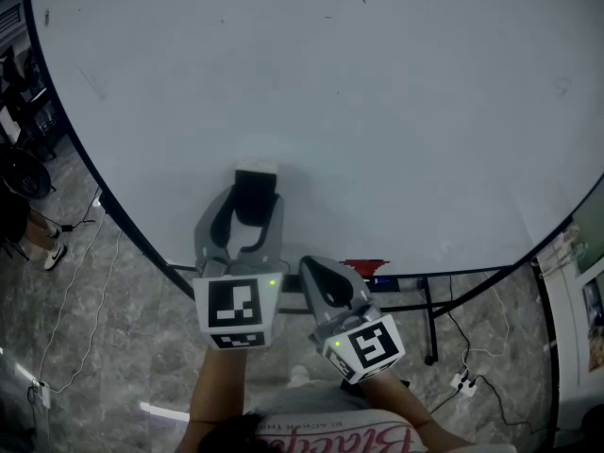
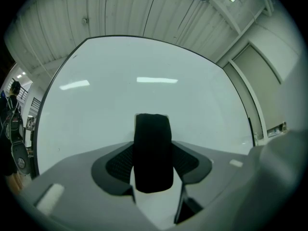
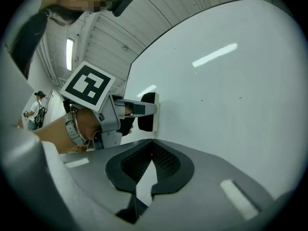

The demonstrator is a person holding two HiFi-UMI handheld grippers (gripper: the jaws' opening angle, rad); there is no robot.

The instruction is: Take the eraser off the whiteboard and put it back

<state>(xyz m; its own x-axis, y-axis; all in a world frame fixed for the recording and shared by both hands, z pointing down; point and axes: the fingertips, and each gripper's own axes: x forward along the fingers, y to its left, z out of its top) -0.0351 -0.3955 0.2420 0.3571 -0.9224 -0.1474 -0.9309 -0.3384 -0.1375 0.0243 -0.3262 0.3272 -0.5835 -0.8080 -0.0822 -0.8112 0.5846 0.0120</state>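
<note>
The black eraser (image 1: 255,194) with its white back lies flat against the big whiteboard (image 1: 377,111). My left gripper (image 1: 253,202) reaches level to the board, one finger on each side of the eraser, and the pads press its sides. In the left gripper view the eraser (image 2: 153,150) stands upright between the jaws and hides the pads' inner faces. The right gripper view shows the eraser (image 3: 148,112) touching the board (image 3: 231,81), with the left gripper (image 3: 144,110) around it. My right gripper (image 1: 319,274) hangs lower right, off the board, shut and empty (image 3: 153,142).
A red marker-like item (image 1: 365,268) lies on the ledge under the board. The stand's black leg (image 1: 429,324) and cables (image 1: 461,377) are on the marble floor at lower right. Dark chairs (image 1: 21,102) stand at far left. A person (image 3: 34,110) stands far off.
</note>
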